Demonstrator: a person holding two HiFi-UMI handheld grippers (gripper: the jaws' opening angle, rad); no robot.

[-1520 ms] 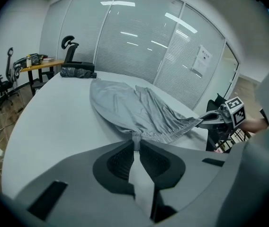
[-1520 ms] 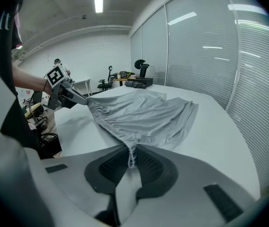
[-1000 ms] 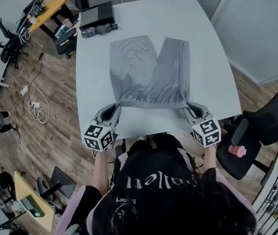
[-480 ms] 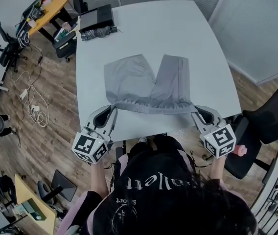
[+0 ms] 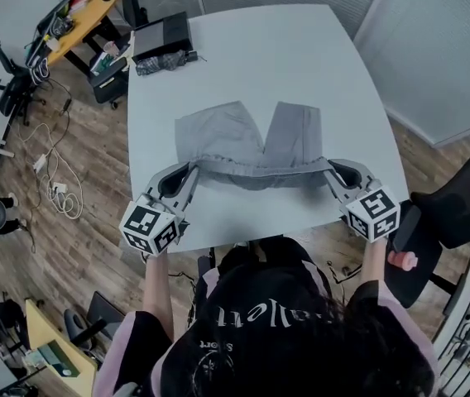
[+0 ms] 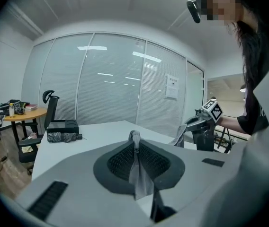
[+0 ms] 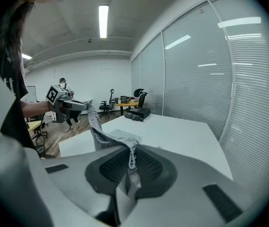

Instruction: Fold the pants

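The left gripper [image 5: 190,172] and the right gripper [image 5: 328,166] each pinch a waistband corner of the grey pants [image 5: 235,135]. The legs lie on the white table [image 5: 260,56].

White table [image 5: 301,64] w/ pants [image 5: 218,135], black box [image 5: 162,33].

No words can be read for sure; the black shirt [image 5: 260,329] has pale letters, upside down and unclear; the paper sign [image 6: 172,86] on the glass wall is too small; the marker cube [image 5: 149,226] shows only black-and-white squares.
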